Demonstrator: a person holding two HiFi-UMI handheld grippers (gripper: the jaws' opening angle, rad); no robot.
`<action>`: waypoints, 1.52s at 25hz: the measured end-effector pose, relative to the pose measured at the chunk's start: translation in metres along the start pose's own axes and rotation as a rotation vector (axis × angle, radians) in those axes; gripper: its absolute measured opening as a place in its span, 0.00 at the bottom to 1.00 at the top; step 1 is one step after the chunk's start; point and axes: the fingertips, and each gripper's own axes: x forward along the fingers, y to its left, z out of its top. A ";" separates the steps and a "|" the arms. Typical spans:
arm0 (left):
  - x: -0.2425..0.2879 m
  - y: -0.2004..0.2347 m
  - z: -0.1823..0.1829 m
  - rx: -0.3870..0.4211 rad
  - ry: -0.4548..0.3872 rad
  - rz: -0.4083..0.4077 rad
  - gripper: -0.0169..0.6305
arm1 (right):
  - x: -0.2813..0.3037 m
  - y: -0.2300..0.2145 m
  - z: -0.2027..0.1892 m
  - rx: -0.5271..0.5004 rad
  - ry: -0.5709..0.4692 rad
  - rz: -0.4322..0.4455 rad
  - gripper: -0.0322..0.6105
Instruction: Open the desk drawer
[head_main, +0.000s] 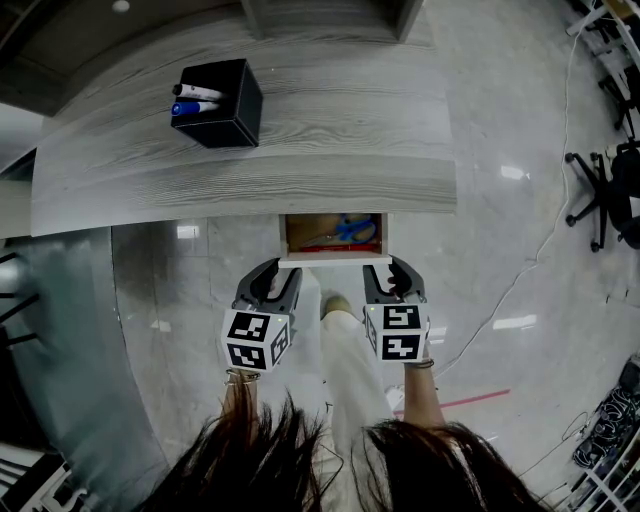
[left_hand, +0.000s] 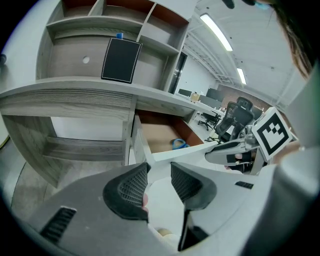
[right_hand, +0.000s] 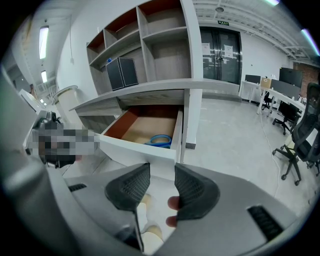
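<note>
Grey desk (head_main: 250, 170) | drawer (head_main: 333, 260) out, scissors (head_main: 352, 230) inside | left hand-held gripper (head_main: 280, 272) — right hand-held gripper (head_main: 389, 268): apart

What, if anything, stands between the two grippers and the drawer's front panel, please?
Nothing visible does. The left gripper and the right gripper sit with jaws apart at the two ends of the white front panel of the drawer, which stands partly open.
</note>
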 end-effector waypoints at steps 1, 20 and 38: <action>0.000 0.000 -0.001 0.000 0.002 0.000 0.25 | 0.001 -0.001 -0.001 -0.003 0.001 -0.002 0.30; 0.008 0.003 -0.020 0.016 0.051 -0.004 0.25 | 0.011 -0.001 -0.017 -0.010 0.055 -0.003 0.30; 0.015 0.003 -0.033 0.033 0.089 -0.011 0.25 | 0.019 -0.002 -0.027 -0.014 0.090 -0.008 0.30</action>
